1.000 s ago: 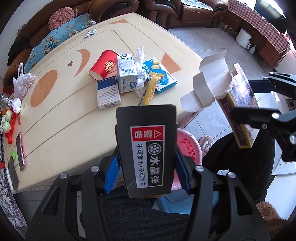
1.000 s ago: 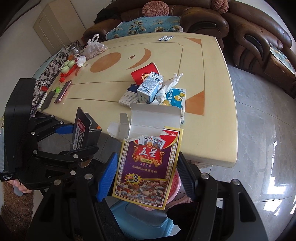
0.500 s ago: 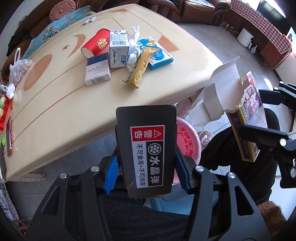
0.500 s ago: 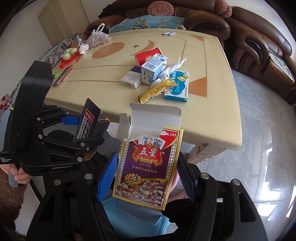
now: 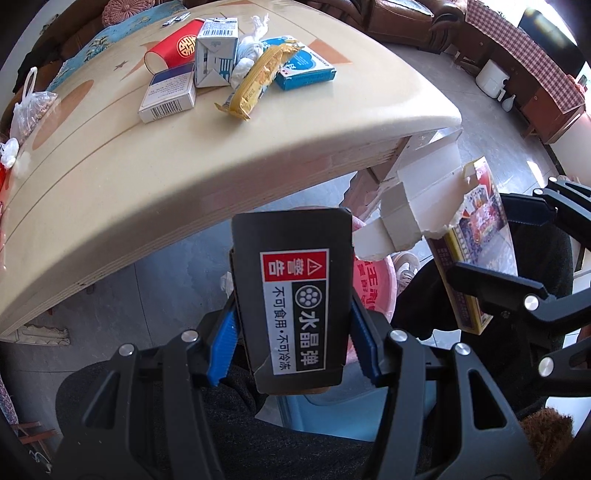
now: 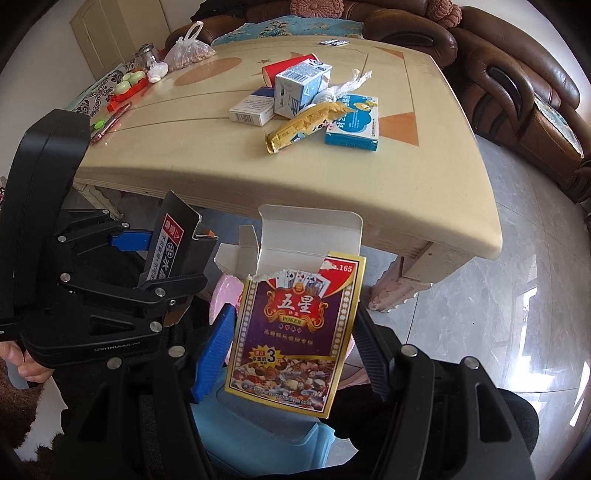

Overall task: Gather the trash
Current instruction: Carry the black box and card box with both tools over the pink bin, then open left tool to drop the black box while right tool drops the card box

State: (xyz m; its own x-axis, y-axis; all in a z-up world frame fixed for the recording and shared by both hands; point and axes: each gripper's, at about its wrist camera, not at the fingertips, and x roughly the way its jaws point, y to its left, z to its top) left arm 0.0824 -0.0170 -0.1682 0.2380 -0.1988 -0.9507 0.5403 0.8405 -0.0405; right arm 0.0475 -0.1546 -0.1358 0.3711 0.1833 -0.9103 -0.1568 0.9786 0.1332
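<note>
beige table (image 6: 424, 155) behind — left hand-held gripper (image 5: 291, 334) clamps black box (image 5: 295, 295), right hand-held gripper (image 6: 291, 354) card box (image 6: 295, 332).

Cream table (image 6: 424, 177) w/ orange inlay shapes fills mid-room, pale carved legs (image 6: 391, 291) underneath. Brown leather sofa (image 6: 517, 81) wraps the far side & right, w/ floral blue cushion (image 6: 291, 27) and round pink pillow (image 6: 308, 5). Floor (image 6: 517, 314) is glossy grey tile, bright window glare on it. Beige cabinet (image 6: 107, 33) in far-left corner. Red-check cloth (image 5: 524, 55) over a wooden sideboard.
</note>
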